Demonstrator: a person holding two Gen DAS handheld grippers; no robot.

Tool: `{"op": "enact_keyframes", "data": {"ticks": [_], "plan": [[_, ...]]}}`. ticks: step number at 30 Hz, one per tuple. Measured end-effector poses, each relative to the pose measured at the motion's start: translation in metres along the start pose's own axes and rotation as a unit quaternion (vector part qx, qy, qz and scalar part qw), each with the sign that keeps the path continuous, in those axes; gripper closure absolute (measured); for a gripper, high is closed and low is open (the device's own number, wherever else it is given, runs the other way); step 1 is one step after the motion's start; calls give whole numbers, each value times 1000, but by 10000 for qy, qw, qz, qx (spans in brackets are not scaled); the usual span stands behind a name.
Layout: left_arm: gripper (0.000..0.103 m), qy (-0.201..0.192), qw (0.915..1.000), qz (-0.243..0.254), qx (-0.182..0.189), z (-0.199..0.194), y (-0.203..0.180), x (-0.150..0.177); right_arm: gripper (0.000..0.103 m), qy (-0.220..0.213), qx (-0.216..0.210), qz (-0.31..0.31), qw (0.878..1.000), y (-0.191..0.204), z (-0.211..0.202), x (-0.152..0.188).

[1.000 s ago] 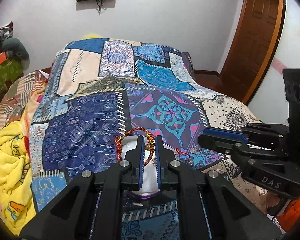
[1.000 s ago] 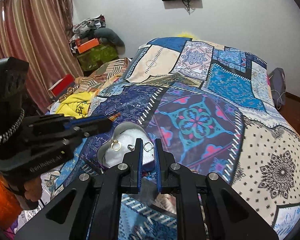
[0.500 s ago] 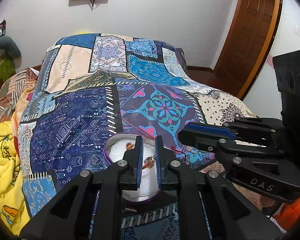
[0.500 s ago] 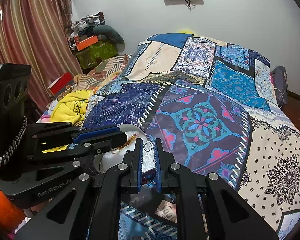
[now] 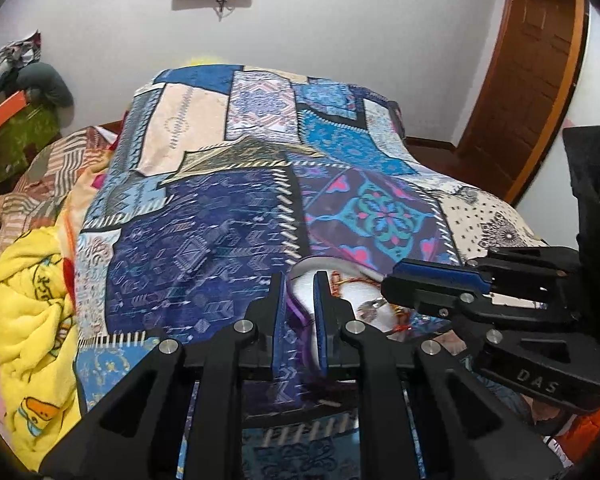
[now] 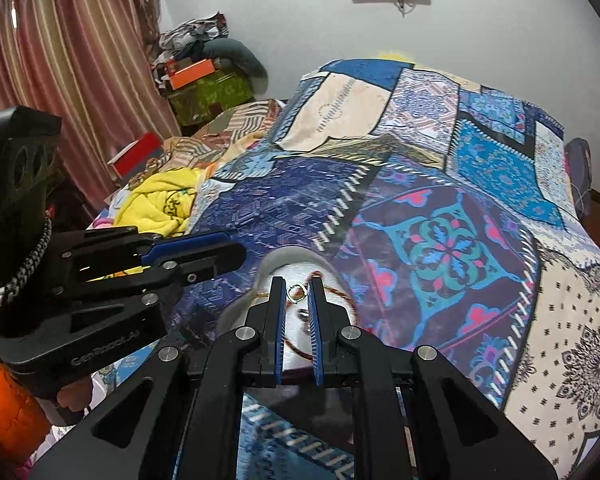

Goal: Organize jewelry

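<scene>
A round white dish with a purple rim [image 5: 300,308] lies on the patchwork bedspread; it also shows in the right wrist view [image 6: 268,268]. In it lie a red and gold cord bracelet [image 5: 346,280], also seen from the right wrist [image 6: 344,292], and small rings. My left gripper [image 5: 300,280] is slightly open and empty over the dish's left rim. My right gripper [image 6: 298,285] hangs over the dish, narrowly open, with a small ring [image 6: 297,292] between its tips; I cannot tell if it grips the ring. The right gripper also shows in the left wrist view [image 5: 400,282].
A yellow blanket [image 5: 28,308] is bunched at the bed's left edge. Striped bedding, a red box [image 6: 134,152] and a green box with clothes [image 6: 208,88] sit by the curtain. A wooden door [image 5: 528,72] stands at the right.
My left gripper has let the cord bracelet down into the dish and swung left to the rim. My right gripper has moved in over the dish.
</scene>
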State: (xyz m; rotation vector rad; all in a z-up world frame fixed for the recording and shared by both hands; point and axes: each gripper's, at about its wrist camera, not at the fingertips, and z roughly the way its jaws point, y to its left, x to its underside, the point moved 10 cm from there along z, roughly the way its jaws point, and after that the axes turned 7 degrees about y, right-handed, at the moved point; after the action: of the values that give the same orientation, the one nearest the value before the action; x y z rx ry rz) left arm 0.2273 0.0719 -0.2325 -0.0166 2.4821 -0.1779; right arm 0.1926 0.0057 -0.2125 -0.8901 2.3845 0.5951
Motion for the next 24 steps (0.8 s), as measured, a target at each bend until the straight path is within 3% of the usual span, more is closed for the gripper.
{"op": "enact_keyframes", "data": {"ticks": [13,16,24], "plan": [[77,-18,9999,-80,-134,-7,11,4,90,297,-91,-132,9994,10,9,7],[76,-41,9999,-46,-141,-10,8,2,86,227,-35,-71,9997,5,2,6],[76,-159,9996,153,-195,-23,-10,-6,86,-38,180,138,9997,-13,-26,3]]}}
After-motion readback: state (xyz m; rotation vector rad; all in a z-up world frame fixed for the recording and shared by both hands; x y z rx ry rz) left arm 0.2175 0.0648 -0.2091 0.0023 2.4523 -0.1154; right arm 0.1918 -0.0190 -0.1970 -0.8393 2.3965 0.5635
